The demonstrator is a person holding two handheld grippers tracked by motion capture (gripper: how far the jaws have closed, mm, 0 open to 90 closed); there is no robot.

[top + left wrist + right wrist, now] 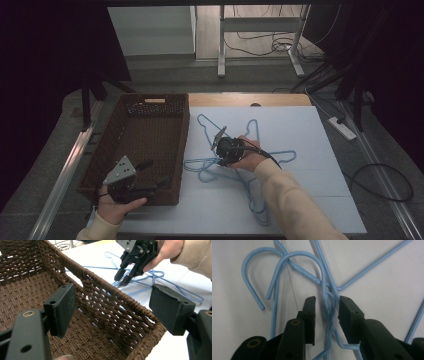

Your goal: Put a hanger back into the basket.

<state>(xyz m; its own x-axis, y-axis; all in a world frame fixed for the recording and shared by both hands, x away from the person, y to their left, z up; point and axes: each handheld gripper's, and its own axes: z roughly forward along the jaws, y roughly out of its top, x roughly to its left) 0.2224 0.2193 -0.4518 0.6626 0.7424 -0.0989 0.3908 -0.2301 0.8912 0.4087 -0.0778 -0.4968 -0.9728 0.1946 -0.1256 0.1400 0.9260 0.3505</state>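
The left gripper point(150, 182) is nearest the person, at about 7 o'clock on the table. Its jaws are wide open and hold nothing. They sit on either side of the near right corner of the brown basket point(102, 150). The left hand point(119, 206) holds it low, pointing toward 2 o'clock.

Farther out, near the middle of the white board point(320, 200), lie the blue hangers point(250, 175) in a tangled pile. The right gripper point(326, 315) is right over them, so it is the one to grab. It points down. Its jaws are open a little, and the twisted neck point(328, 312) of the hangers runs straight up between them, toward 12 o'clock in the right gripper view. The hooks point(257, 272) curl off toward 10 o'clock. The pads do not pinch the wire yet, I think.

The right hand point(250, 159) reaches in from 5 o'clock, bent down at the wrist.
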